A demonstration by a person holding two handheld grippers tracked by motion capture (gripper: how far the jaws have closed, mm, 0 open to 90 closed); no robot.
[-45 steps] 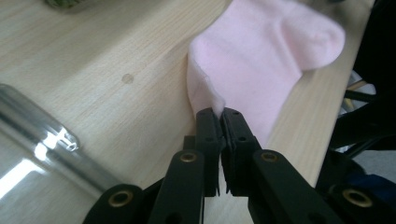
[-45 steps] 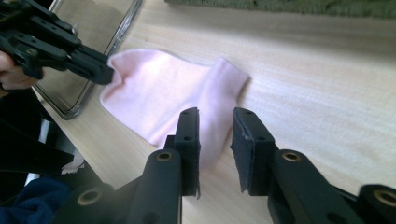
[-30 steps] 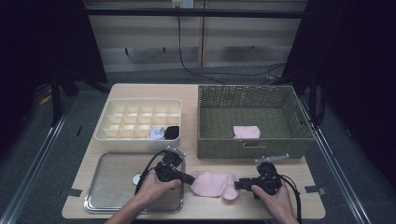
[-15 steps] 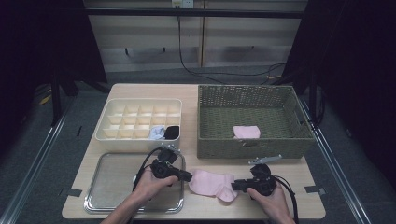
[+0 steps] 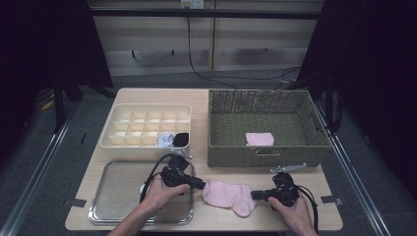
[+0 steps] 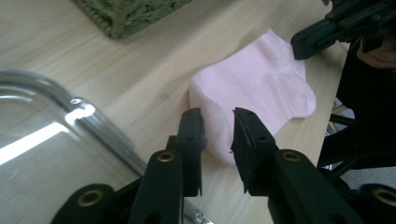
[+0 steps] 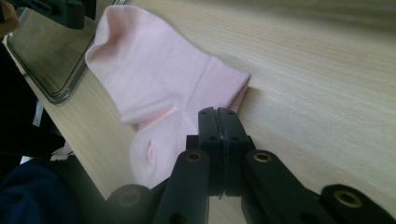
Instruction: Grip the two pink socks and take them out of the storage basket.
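A pink sock (image 5: 228, 195) lies flat on the wooden table near its front edge, between my two grippers. My left gripper (image 5: 201, 185) is at the sock's left end. Its jaws have just been opening and now stand apart (image 6: 217, 114), with the sock's rounded end (image 6: 261, 79) just beyond the tips and no pad pressing on it. My right gripper (image 5: 254, 195) has just been closing, and its jaws are now together (image 7: 218, 111) at the edge of the sock (image 7: 154, 79). Both grippers lie low and nearly level.
A metal tray (image 5: 105, 216) sits front left, under my left hand. Behind it stands a cream divided box (image 5: 147, 125) holding a pale rolled sock (image 5: 165, 140) and a black one (image 5: 181, 139). The woven basket (image 5: 265, 93) at back right holds another pink sock (image 5: 259, 139).
My right gripper has edged in toward the sock's right end and now touches it. My left hand has stayed by the sock's left end.
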